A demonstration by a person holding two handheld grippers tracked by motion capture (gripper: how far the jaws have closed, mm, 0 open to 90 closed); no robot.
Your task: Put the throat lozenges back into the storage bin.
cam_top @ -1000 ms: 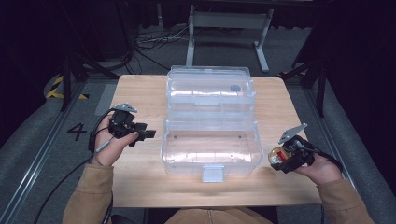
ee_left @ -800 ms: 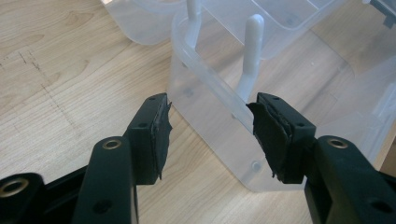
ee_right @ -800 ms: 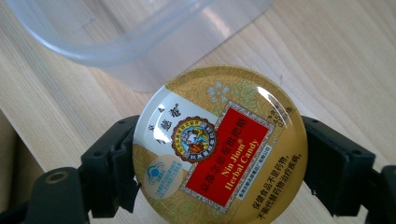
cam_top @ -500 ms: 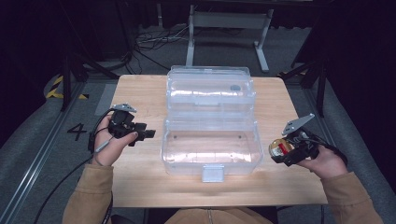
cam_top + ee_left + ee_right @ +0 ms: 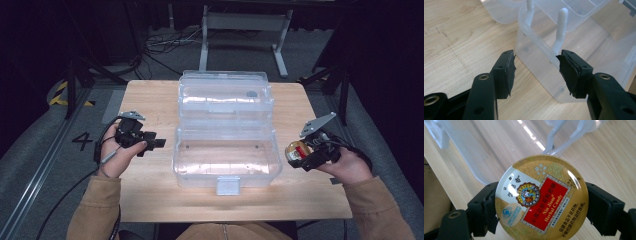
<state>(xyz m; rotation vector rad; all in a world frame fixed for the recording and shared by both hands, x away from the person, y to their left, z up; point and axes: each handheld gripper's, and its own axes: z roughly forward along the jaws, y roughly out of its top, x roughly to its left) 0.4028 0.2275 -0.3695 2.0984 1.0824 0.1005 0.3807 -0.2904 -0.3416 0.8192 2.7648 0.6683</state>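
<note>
My right hand-held gripper (image 5: pixel 301 153) is clenched on the round candy tin (image 5: pixel 541 197), held above the worktop (image 5: pixel 150 100) just off the right end of the open clear box (image 5: pixel 226 155). The box's empty tray lies to my left, its long axis running across me, its near wall in between. My left hand-held gripper (image 5: pixel 536 67) waits released and empty by the box's other end.

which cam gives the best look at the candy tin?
Right gripper view: the candy tin sits close up, lid label readable, clamped between the right gripper jaws. High view shows it small in that gripper, right of the clear box.
</note>
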